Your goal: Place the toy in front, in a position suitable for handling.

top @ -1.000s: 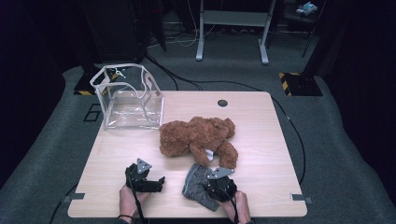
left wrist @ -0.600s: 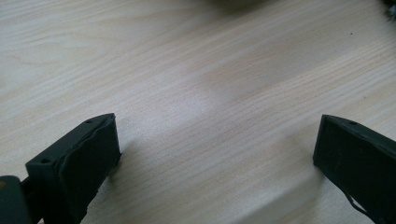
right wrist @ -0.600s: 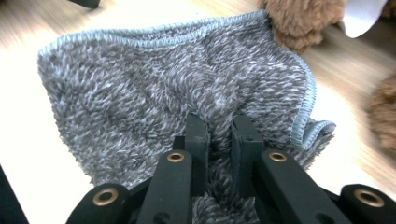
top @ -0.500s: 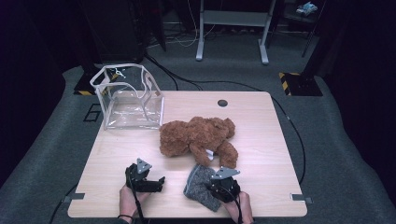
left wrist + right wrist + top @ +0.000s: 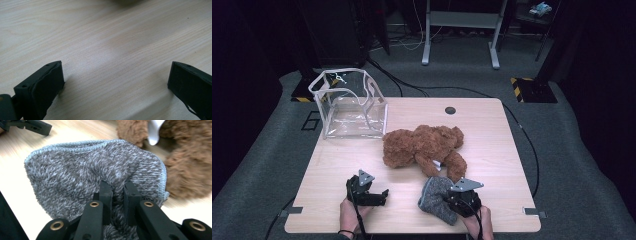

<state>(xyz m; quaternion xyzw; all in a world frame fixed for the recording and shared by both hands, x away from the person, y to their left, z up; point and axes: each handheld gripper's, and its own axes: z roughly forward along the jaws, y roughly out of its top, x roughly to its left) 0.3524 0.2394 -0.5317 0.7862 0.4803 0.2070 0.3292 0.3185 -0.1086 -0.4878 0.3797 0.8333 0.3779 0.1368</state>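
A grey fuzzy cloth (image 5: 436, 199) (image 5: 82, 172) lies at the table's front, right of centre. My right gripper (image 5: 447, 200) (image 5: 117, 188) is shut on a pinched fold of it, the jaws having just closed a little further. Just behind the cloth a brown teddy bear (image 5: 422, 146) (image 5: 190, 165) lies on its side, a white tag (image 5: 155, 131) showing at its leg. My left gripper (image 5: 379, 195) (image 5: 115, 82) rests near the front left of the wooden table (image 5: 487, 130) (image 5: 107, 40), jaws wide open over bare wood.
A clear plastic bag (image 5: 349, 105) with white trim stands open at the table's back left corner. A dark round grommet (image 5: 450, 110) sits near the back edge. In the right gripper view the left gripper (image 5: 27, 126) shows at the top left.
The right gripper has lifted slightly and shifted forward with the cloth's fold pinched in it. The left gripper has not moved.
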